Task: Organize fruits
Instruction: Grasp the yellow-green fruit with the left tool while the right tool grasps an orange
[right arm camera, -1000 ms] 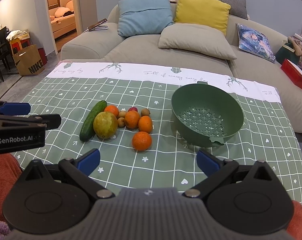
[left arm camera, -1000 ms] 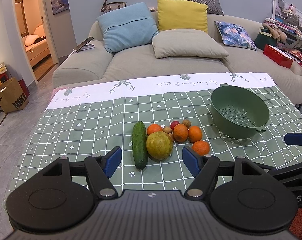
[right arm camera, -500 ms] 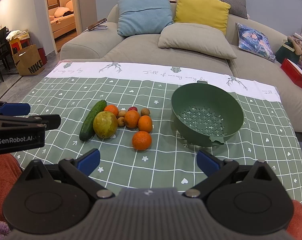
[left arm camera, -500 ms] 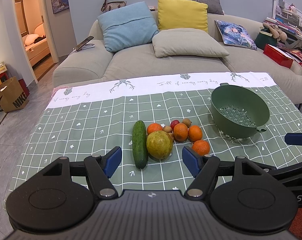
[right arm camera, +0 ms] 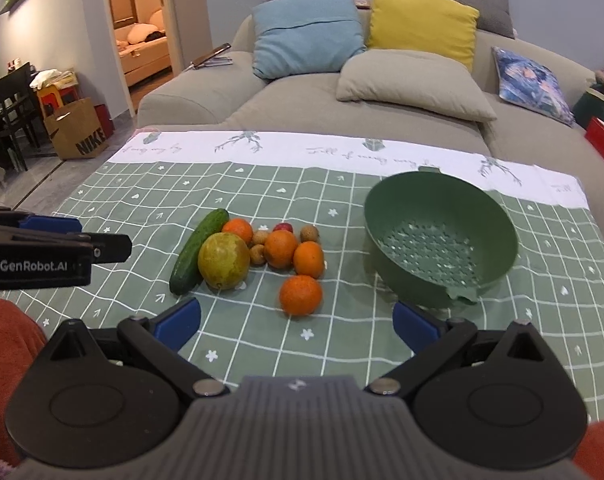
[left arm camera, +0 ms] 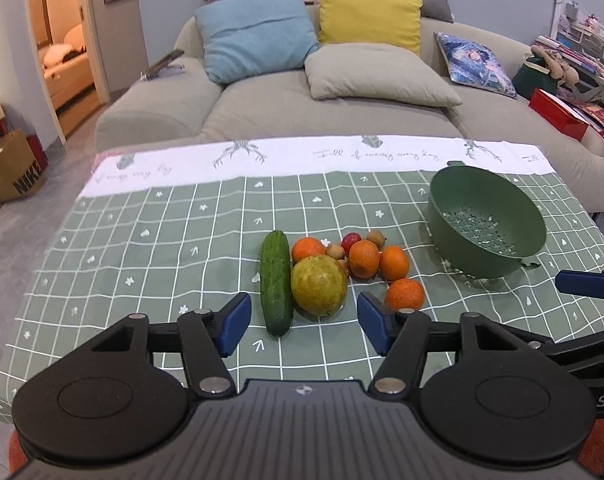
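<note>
A pile of fruit lies mid-table: a cucumber, a big yellow-green pear, several oranges, small brown lychees and a red plum. One orange lies apart, nearest me. An empty green colander stands to the right, also in the right wrist view. My left gripper is open and empty, just short of the cucumber and pear. My right gripper is open and empty, near the front edge before the lone orange.
The table carries a green checked cloth with a white band at the far edge. A grey sofa with cushions stands behind it. A brown paper bag sits on the floor at the left. Red boxes and clutter lie at the right.
</note>
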